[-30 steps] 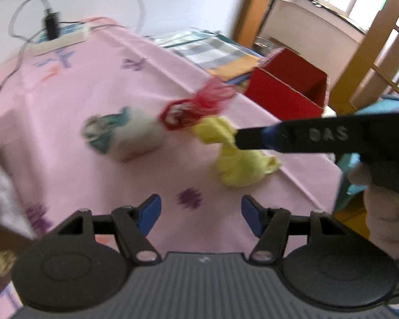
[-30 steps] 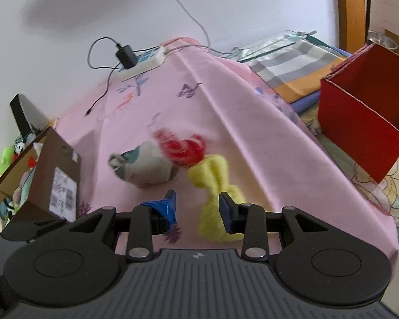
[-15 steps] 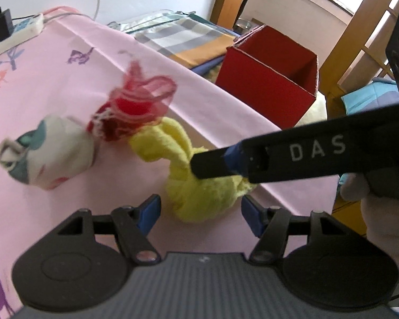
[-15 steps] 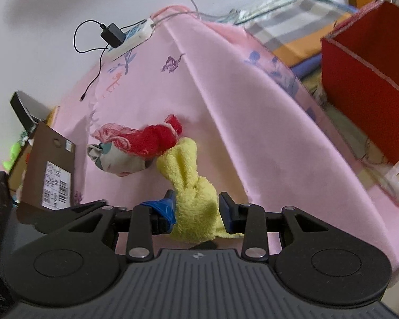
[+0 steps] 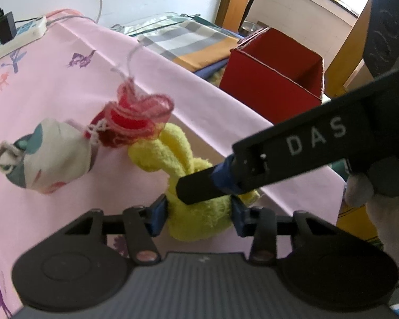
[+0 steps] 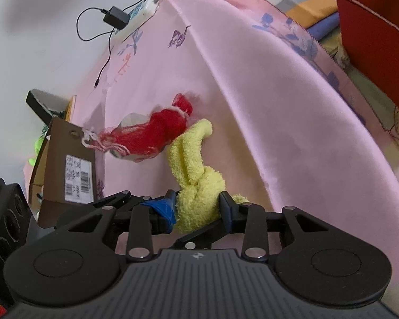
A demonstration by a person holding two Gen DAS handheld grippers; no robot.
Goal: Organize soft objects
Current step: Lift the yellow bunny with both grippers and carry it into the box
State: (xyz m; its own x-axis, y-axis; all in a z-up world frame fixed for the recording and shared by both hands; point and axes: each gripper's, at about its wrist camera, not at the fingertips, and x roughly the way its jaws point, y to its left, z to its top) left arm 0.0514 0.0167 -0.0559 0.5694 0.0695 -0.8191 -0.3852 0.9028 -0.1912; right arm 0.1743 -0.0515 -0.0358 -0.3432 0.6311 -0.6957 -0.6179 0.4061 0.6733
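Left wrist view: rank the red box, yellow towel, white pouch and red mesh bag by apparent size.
1. red box, though farthest away
2. yellow towel, nearest the camera, partly hidden by the right tool
3. white pouch
4. red mesh bag; these last two look close, so unsure
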